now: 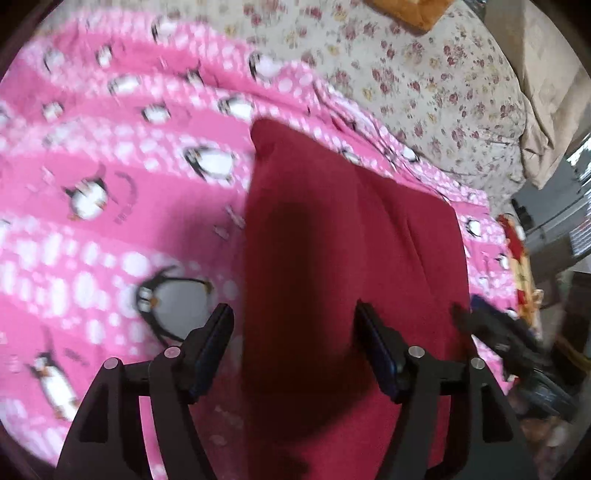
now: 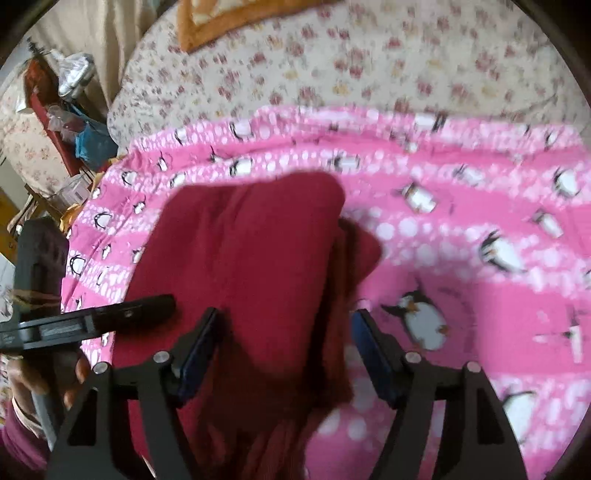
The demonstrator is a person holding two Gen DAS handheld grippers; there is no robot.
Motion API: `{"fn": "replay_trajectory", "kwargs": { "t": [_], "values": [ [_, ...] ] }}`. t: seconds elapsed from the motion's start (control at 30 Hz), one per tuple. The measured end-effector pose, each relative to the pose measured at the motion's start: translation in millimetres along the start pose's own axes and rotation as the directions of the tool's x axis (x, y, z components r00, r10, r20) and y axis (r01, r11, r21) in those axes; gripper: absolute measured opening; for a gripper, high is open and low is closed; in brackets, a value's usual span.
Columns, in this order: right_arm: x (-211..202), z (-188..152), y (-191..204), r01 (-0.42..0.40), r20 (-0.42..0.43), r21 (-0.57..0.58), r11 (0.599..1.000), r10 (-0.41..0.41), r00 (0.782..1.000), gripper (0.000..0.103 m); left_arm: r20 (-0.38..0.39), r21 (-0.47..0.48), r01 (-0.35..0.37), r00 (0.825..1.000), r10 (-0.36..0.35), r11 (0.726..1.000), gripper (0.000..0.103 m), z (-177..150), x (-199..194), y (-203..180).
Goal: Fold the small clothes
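Note:
A dark red garment (image 1: 332, 266) lies partly folded on a pink penguin blanket (image 1: 110, 184). My left gripper (image 1: 293, 325) is open, hovering over the garment's left edge, with nothing between its fingers. The right gripper shows at the right edge of this view (image 1: 498, 339). In the right wrist view the red garment (image 2: 251, 258) lies on the pink blanket (image 2: 461, 295), with a folded layer at its right edge. My right gripper (image 2: 286, 328) is open above the garment's near right part. The left gripper (image 2: 110, 317) reaches in from the left, over the garment's left side.
A cream floral bedspread (image 2: 332, 55) covers the bed beyond the blanket. An orange-bordered cushion (image 2: 207, 26) lies at the far end. Clutter with bags and boxes (image 2: 66, 122) stands left of the bed. A red and yellow item (image 1: 517, 258) lies at the blanket's right edge.

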State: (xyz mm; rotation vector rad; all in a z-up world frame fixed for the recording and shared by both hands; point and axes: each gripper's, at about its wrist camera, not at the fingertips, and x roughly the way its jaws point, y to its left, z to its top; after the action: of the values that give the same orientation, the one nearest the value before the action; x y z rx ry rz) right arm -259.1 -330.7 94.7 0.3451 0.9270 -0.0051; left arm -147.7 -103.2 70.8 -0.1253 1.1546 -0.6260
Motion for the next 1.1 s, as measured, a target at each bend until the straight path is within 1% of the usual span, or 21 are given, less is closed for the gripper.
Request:
{"fn": "replay_trajectory", "kwargs": {
  "t": [0.07,0.1,0.2,0.23,0.3,0.37,0.4,0.43,0.47,0.5,0.6,0.77,0.83,0.93,1.0,1.1],
  "values": [
    [-25.9,-4.2,8.9,0.003,0.059,-0.038,0.999,-0.001,0.998,0.075,0.043,0.013,-0.042,0.998,0.041,0.999,0.049,-2.5,-9.4,-2.7],
    [-34.2,-5.5,16.5,-0.006,0.075,-0.052,0.999,0.01,0.997,0.075,0.072,0.029,-0.083,0.994,0.081,0.996,0.049,-4.7,-15.4,-6.7],
    [-47.6,-16.2,41.3,-0.047,0.088,-0.133,0.99,0.059,0.994,0.072,0.115,0.052,-0.144,0.984,0.138,0.988,0.049,-9.7,-22.3,-12.7],
    [-47.1,-21.4,51.6,-0.054,0.083,-0.174,0.983,0.07,0.994,0.071,0.124,0.055,-0.152,0.982,0.144,0.987,0.049,-12.6,-24.6,-13.7],
    [-39.4,-26.6,65.6,-0.045,0.068,-0.229,0.972,0.062,0.996,0.068,0.133,0.056,-0.168,0.978,0.159,0.984,0.049,-18.9,-29.1,-14.7],
    [-22.5,-35.1,72.0,-0.005,0.033,-0.269,0.963,0.014,0.999,0.067,0.146,0.058,-0.193,0.972,0.183,0.98,0.049,-23.2,-31.4,-18.1],
    [-15.2,-39.6,70.9,0.017,0.017,-0.276,0.961,-0.012,1.0,0.067,0.159,0.06,-0.214,0.966,0.203,0.975,0.049,-26.5,-34.6,-19.2],
    [-3.4,-44.2,67.1,0.041,-0.02,-0.271,0.962,-0.048,0.999,0.067,0.169,0.06,-0.229,0.962,0.216,0.972,0.049,-28.1,-36.8,-20.6],
    [6.3,-47.7,61.7,0.045,-0.056,-0.256,0.966,-0.061,0.997,0.067,0.179,0.062,-0.242,0.957,0.228,0.968,0.049,-30.8,-39.4,-21.9],
    [8.3,-50.9,58.1,0.045,-0.057,-0.248,0.968,-0.061,0.996,0.067,0.187,0.065,-0.253,0.953,0.237,0.965,0.049,-33.3,-41.8,-23.2],
    [-3.1,-50.5,56.2,0.029,-0.029,-0.222,0.974,-0.037,0.999,0.067,0.21,0.078,-0.277,0.944,0.255,0.958,0.049,-40.0,-48.3,-28.2],
    [-37.2,-41.0,52.1,-0.003,0.037,-0.155,0.988,0.009,0.999,0.067,0.248,0.091,-0.3,0.93,0.27,0.95,0.049,-46.0,-59.1,-38.4],
    [-51.3,-38.4,50.5,0.006,0.069,-0.125,0.992,0.002,0.998,0.068,0.254,0.098,-0.304,0.928,0.272,0.948,0.049,-47.4,-61.9,-43.5],
    [-62.7,-34.2,48.9,0.026,0.1,-0.094,0.995,-0.017,0.995,0.075,0.273,0.107,-0.313,0.922,0.274,0.944,0.049,-50.2,-67.3,-51.2],
    [-68.8,-32.0,48.9,0.037,0.122,-0.078,0.996,-0.028,0.992,0.077,0.292,0.116,-0.318,0.916,0.274,0.941,0.049,-53.4,-72.2,-55.6],
    [-74.0,-29.7,50.1,0.067,0.143,-0.058,0.996,-0.058,0.988,0.082,0.32,0.126,-0.329,0.906,0.276,0.936,0.049,-56.7,-79.5,-62.1]
  ]
}}
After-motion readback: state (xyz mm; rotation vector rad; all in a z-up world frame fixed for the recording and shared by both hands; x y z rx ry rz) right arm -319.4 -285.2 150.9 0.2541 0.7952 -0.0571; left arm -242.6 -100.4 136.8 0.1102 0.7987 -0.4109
